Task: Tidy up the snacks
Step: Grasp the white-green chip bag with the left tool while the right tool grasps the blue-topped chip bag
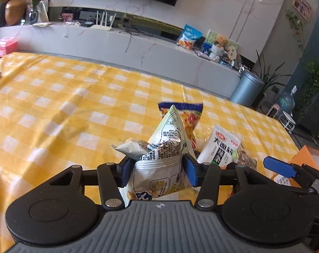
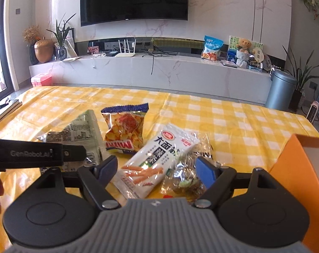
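Observation:
My left gripper [image 1: 158, 168] is shut on a white-and-green crinkled snack bag [image 1: 163, 154] and holds it above the yellow checked table. The same bag shows in the right wrist view [image 2: 79, 135], with the left gripper's body [image 2: 37, 154] in front of it. My right gripper [image 2: 157, 168] is open, its fingers either side of a white spicy-strip packet [image 2: 157, 158] and a clear packet of dark snacks [image 2: 186, 177] that lie on the table. An orange-and-blue chip bag [image 2: 125, 126] lies behind them. The right gripper's blue fingertip [image 1: 279, 166] shows in the left wrist view.
An orange box [image 2: 302, 181] stands at the table's right edge. Dark books [image 2: 3, 109] lie at the left edge. Beyond the table are a marble TV bench [image 2: 151, 71], a grey bin [image 2: 281, 90] and potted plants.

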{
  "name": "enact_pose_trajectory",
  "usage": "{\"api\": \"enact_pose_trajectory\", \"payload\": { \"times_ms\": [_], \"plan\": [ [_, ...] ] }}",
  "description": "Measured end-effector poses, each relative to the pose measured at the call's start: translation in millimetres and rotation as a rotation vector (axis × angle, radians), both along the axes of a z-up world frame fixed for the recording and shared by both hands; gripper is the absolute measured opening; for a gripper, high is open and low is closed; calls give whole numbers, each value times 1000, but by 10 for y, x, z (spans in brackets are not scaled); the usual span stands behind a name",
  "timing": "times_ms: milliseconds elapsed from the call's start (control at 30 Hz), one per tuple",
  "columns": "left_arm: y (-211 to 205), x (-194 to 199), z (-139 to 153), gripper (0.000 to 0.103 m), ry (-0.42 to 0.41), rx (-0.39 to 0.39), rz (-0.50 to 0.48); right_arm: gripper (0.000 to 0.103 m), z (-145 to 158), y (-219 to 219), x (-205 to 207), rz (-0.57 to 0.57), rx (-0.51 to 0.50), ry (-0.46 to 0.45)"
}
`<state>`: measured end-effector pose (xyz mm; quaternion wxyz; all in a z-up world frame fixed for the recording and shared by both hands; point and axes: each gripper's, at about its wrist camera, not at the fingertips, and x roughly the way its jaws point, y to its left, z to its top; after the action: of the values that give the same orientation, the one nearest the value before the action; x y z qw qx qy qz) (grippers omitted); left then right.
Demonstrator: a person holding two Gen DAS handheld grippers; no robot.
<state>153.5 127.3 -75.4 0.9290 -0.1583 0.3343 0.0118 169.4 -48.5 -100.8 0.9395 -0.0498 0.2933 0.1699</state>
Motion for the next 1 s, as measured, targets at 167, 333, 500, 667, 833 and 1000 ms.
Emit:
{"api": "enact_pose_trajectory", "payload": {
  "times_ms": [167,333,500,667,833,1000],
  "plan": [
    [68,80,132,58,-8,94,54,79,49,80,107,10,9,1],
    [155,204,115,58,7,142,74,79,75,226,266,35,27,11],
    [220,275,74,58,23,164,86,87,48,389,469,46,10,12],
    [303,340,24,58,38,185,92,87,-16,487,696,49,24,43],
    [301,358,-41,58,50,202,82,83,-125,621,807,71,24,71],
    [276,354,-65,58,53,221,69,63,-247,748,865,84,-6,94]
  ]
}}
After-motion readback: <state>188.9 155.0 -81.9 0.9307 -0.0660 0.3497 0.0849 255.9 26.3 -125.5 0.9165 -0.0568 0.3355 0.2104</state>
